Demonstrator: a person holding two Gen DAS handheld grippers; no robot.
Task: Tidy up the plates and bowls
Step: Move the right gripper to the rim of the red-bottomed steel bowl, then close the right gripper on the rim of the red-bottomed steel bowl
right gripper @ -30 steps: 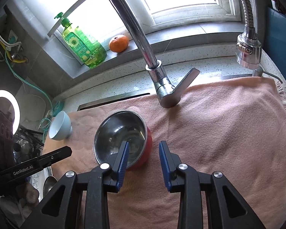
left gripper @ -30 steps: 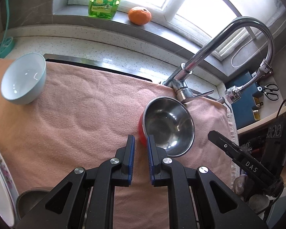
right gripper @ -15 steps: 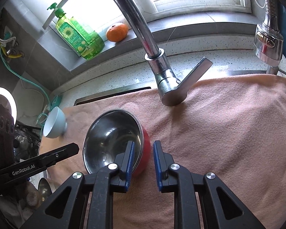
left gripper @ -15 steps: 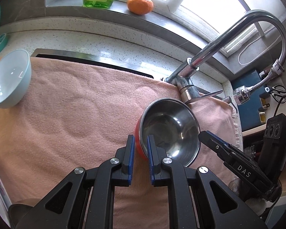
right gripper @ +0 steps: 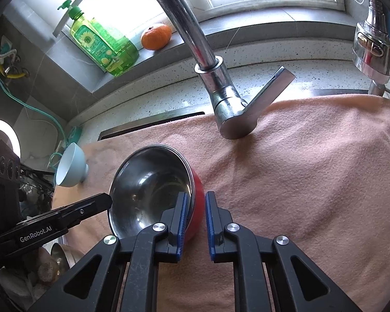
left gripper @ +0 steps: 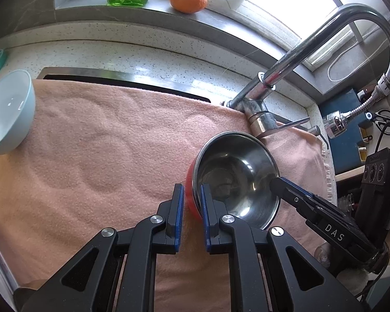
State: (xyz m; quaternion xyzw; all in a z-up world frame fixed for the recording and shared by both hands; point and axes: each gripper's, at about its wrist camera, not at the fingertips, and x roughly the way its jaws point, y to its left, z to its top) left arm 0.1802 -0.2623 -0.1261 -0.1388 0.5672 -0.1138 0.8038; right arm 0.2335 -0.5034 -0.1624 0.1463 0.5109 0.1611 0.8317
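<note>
Two grippers of mine bite the same bowl, a round steel bowl (left gripper: 236, 179) with a mirror-bright inside and a glossy red outer wall, standing upright on a fuzzy salmon-pink towel (left gripper: 104, 156) spread over the speckled stone worktop (left gripper: 143, 54). My left gripper (left gripper: 191, 202) has its blue-padded fingers nearly together on the rim at the bowl's 8 o'clock, one pad on the red outside and one on the steel inside. My right gripper (right gripper: 195, 213) straddles the opposite rim, at 4 o'clock in its own view; its jaws are closing, with the wall between them and the pads about on it. In the left view the right gripper's black matte finger reads "DAS"; in the right view my left gripper's finger reads "GenRobot.AI". A smooth pale-blue ceramic bowl (left gripper: 7, 111) with a small foot lies tipped on its side at the towel's edge, at 9 o'clock in the left view, well apart from the steel one. Just beyond the steel bowl, at 1 o'clock, rises a curved chrome tap (left gripper: 299, 59) with a flat lever. On the grey stone windowsill sit a translucent green dish-soap bottle (right gripper: 104, 46) with a sunflower label, its lettering too small for me to read, and at its right a dimpled orange (right gripper: 156, 36).
</note>
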